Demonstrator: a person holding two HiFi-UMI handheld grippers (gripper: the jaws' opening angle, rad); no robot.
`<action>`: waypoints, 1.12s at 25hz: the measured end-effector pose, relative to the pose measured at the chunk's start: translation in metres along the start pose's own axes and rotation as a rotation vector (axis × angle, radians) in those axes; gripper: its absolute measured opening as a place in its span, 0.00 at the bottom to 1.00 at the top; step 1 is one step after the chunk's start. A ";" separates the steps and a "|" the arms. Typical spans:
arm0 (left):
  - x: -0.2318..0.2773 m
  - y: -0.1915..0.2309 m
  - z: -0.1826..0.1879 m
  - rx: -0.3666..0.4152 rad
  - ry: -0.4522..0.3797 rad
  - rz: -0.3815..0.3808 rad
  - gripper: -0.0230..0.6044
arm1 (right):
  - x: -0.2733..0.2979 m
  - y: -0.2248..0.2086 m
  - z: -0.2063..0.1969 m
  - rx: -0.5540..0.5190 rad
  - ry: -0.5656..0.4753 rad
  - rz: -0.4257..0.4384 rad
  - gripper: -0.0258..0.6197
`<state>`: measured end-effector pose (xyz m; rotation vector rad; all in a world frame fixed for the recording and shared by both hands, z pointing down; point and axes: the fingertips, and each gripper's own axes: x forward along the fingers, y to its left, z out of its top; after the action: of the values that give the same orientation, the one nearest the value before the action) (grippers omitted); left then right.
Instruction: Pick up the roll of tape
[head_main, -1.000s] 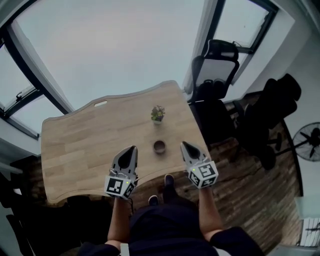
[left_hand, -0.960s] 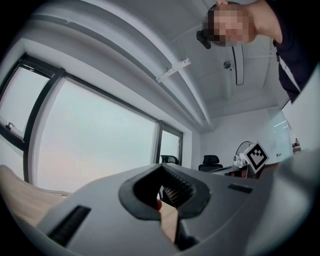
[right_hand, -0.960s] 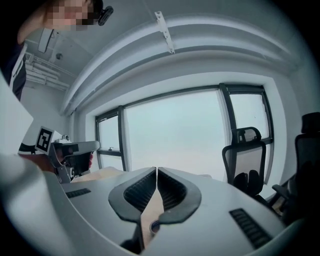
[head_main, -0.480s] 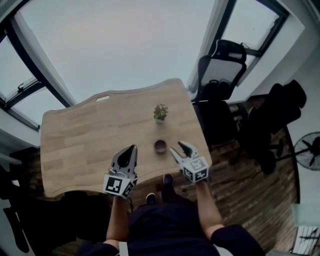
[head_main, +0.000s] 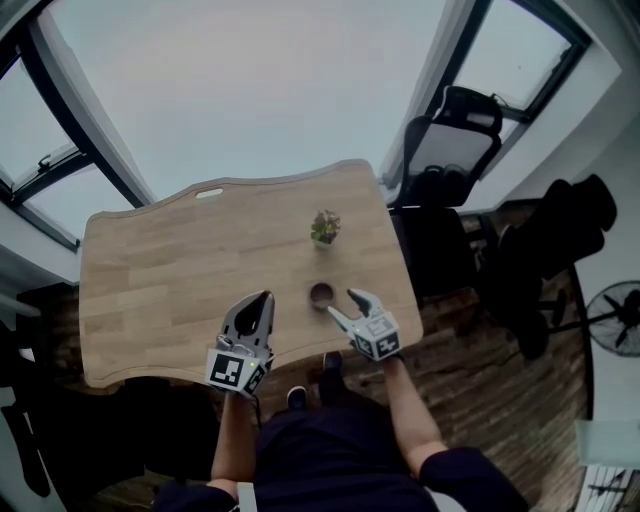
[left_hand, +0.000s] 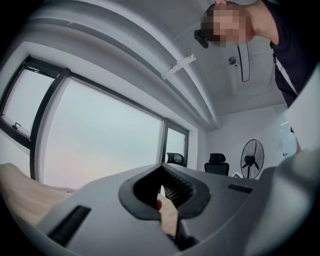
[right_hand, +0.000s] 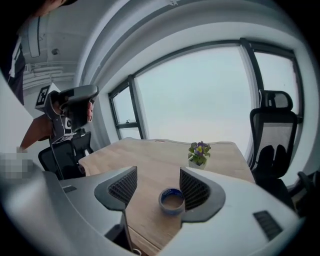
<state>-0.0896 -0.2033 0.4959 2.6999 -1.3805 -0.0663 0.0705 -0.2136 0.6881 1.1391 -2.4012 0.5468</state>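
Note:
The roll of blue tape (head_main: 321, 294) lies flat on the wooden table (head_main: 170, 275) near its front edge. My right gripper (head_main: 341, 303) hangs just in front of and to the right of it, tilted down. Its jaws are opening and hold nothing. In the right gripper view the tape (right_hand: 172, 200) sits low between the two fingers of my right gripper (right_hand: 157, 175), closer to the right-hand one and apart from both. My left gripper (head_main: 262, 299) hovers over the table left of the tape, shut and empty. The left gripper view shows only the left gripper (left_hand: 162, 173) against the windows.
A small potted plant (head_main: 324, 227) stands on the table beyond the tape, also seen as the plant (right_hand: 199, 152) in the right gripper view. Black office chairs (head_main: 450, 130) crowd the table's right side. A floor fan (head_main: 615, 315) stands far right. Large windows lie behind the table.
My right gripper has dropped and tipped down toward the tape, and its jaws have gone from shut to wide apart. The left gripper has stayed where it was.

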 end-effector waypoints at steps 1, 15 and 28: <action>0.000 0.001 0.001 -0.001 -0.001 0.005 0.05 | 0.005 -0.001 -0.004 -0.006 0.016 0.007 0.42; -0.004 0.011 -0.010 -0.004 0.026 0.041 0.05 | 0.052 0.012 -0.051 -0.079 0.220 0.082 0.42; -0.006 0.019 -0.002 0.001 0.010 0.060 0.05 | 0.083 0.007 -0.083 -0.144 0.338 0.112 0.42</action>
<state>-0.1080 -0.2095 0.5001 2.6532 -1.4582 -0.0477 0.0340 -0.2187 0.7995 0.7852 -2.1788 0.5430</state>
